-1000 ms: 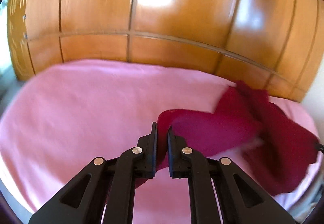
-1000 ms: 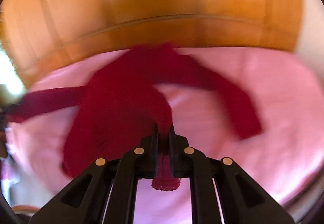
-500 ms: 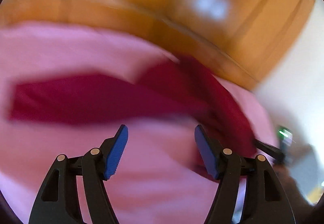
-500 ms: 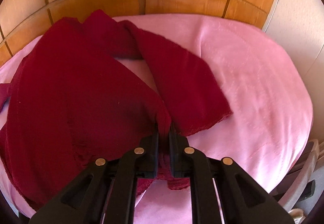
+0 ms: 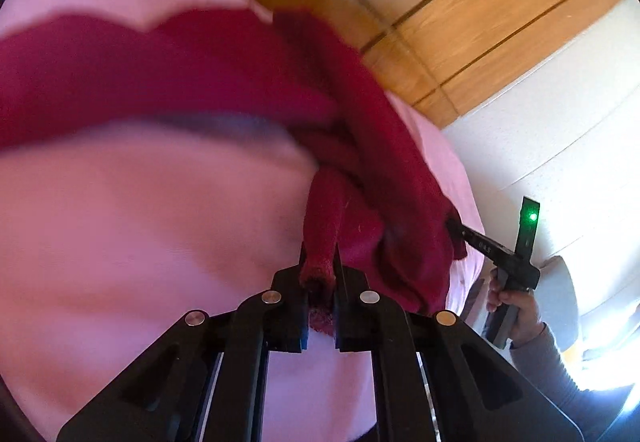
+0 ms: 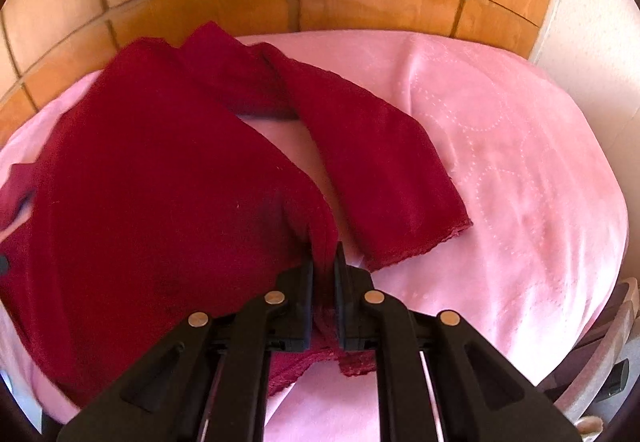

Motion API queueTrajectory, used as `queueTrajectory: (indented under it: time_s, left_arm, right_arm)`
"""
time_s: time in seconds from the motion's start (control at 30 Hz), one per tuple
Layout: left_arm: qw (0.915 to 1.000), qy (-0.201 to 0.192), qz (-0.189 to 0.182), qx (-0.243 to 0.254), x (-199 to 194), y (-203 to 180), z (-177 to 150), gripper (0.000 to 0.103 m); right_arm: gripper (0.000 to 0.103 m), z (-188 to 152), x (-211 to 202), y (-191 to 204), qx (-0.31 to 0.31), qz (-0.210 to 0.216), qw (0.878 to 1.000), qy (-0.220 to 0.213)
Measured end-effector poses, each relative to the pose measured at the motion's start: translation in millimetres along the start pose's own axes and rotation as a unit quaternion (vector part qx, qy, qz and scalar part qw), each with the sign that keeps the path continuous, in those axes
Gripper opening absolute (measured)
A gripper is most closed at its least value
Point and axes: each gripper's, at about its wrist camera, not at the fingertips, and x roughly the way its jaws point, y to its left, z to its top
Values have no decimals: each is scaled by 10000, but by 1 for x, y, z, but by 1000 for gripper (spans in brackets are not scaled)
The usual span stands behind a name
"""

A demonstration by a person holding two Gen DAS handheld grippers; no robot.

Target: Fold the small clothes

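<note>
A: Your left gripper (image 5: 320,262) is clamped on a bunched hem of the dark red knit garment (image 5: 168,78).

B: And your right gripper (image 6: 324,262) pinches its other edge, low over the pink bedspread (image 6: 520,170).

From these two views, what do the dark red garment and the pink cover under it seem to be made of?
The dark red garment looks like a soft matte knit, probably cotton or wool blend: it drapes limply and has a small scalloped hem. The pink cover seems a smooth woven or plush fabric with faint sheen and stitched circle patterns.
</note>
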Motion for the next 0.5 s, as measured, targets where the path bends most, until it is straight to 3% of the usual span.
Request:
queueTrajectory:
  time_s: [0.17,0.33,0.43,0.5]
  left_arm:
    - [9965,-675,479,74,-89,0,-18,7]
    - [9859,-1369,937,-202,-177,0,-72,7]
    - [9806,-1342,1378,-371,-189,2,-108,7]
    - [9795,-978,1731,-312,-167,-2,-131,7]
  right_arm:
    - [7,-27,-45,31,-419,519,9977,-136]
    - [7,-75,-85,79,-1013,1021,9896,-42]
    - [7,-104,-91,89,-1274,980,9868,194]
    - [7,-120,-87,89,-1538,601,9855,400]
